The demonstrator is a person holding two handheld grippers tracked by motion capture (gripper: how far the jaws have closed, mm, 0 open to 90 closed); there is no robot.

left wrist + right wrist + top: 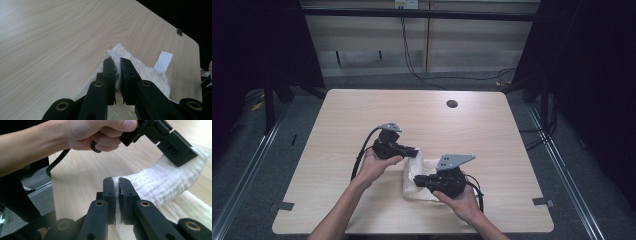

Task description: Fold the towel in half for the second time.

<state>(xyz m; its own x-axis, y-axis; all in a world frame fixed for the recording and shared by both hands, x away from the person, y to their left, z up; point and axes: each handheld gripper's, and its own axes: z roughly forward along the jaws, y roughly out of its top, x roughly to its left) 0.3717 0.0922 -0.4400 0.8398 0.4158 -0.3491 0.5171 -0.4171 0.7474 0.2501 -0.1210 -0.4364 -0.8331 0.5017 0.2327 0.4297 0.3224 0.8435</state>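
High view: the white cloth (416,176) lies near the table (362,110)'s front edge, bare wood all around. Left gripper view: the left gripper (118,65) is clamped on a cloth corner. Right gripper view: the right gripper (117,183) pinches another edge, lifted off the wood.

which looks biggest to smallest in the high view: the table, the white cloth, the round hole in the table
1. table
2. white cloth, partly hidden by both grippers
3. round hole
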